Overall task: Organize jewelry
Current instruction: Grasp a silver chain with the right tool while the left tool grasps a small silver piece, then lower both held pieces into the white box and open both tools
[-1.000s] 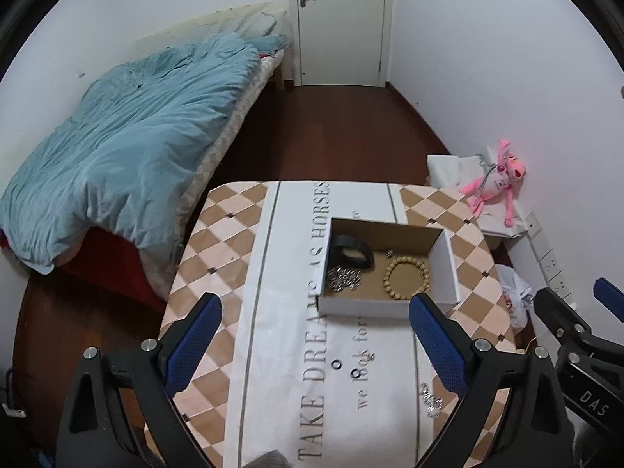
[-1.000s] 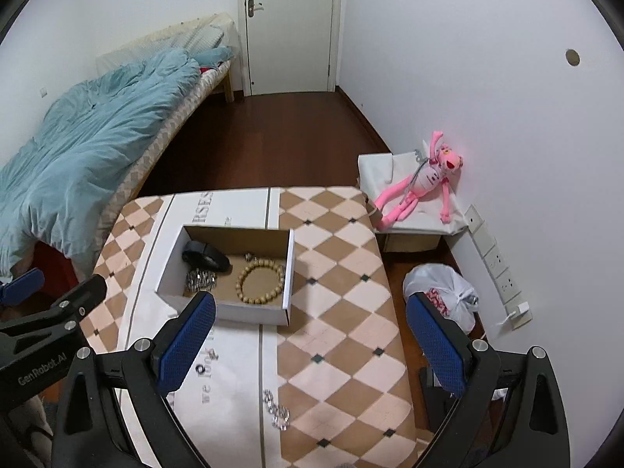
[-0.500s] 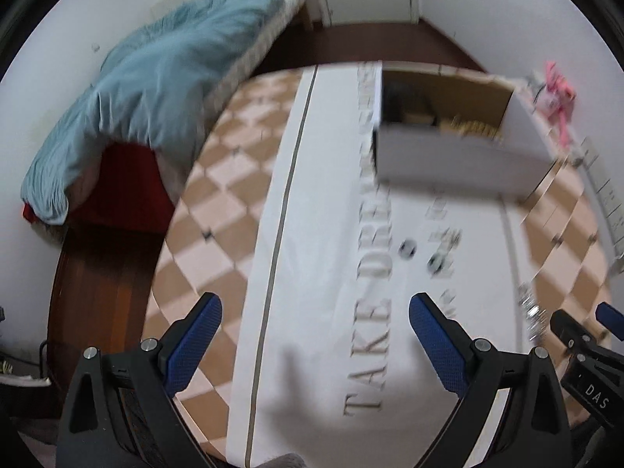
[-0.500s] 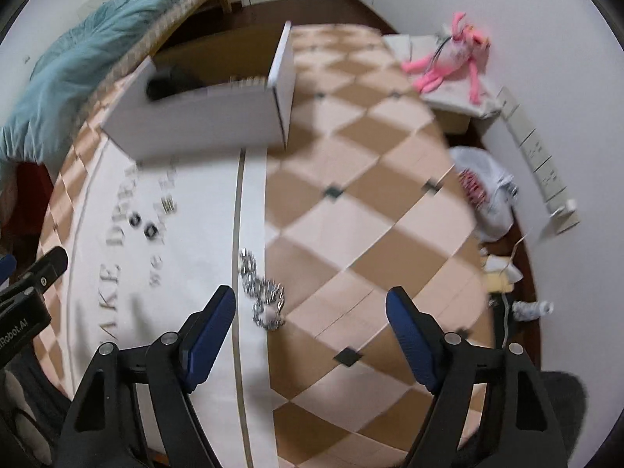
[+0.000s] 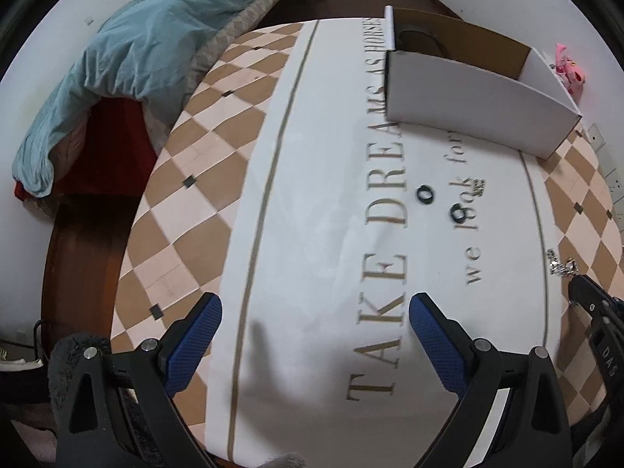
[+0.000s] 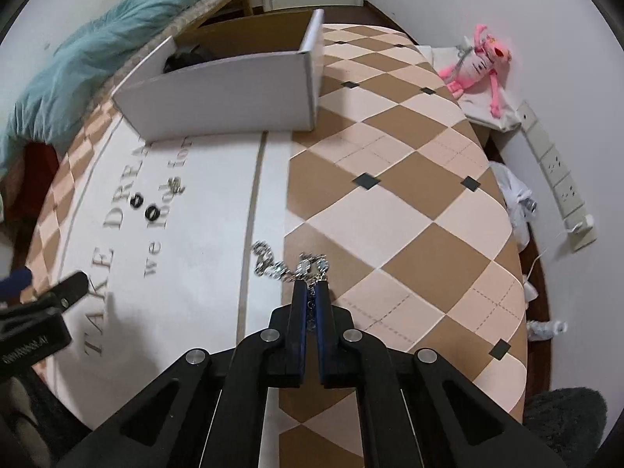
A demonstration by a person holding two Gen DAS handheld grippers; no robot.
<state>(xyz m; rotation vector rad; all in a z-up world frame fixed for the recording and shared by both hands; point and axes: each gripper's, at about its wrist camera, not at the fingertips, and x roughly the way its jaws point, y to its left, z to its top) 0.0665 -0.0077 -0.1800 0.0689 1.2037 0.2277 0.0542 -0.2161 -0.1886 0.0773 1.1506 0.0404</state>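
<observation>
Our right gripper (image 6: 311,288) has its fingers pinched on one end of the silver chain (image 6: 286,265), the rest lying on the counter (image 6: 390,202) ahead, ready to lift toward the box (image 6: 234,93). Our left gripper (image 5: 315,329) waits wide open, empty, the two black rings (image 5: 442,203) ahead.

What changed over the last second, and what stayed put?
Both grippers dropped from high above toward the table. The right gripper went from open jaws to shut on the silver chain. The left gripper stayed open and empty. The box and two black rings have not moved.
</observation>
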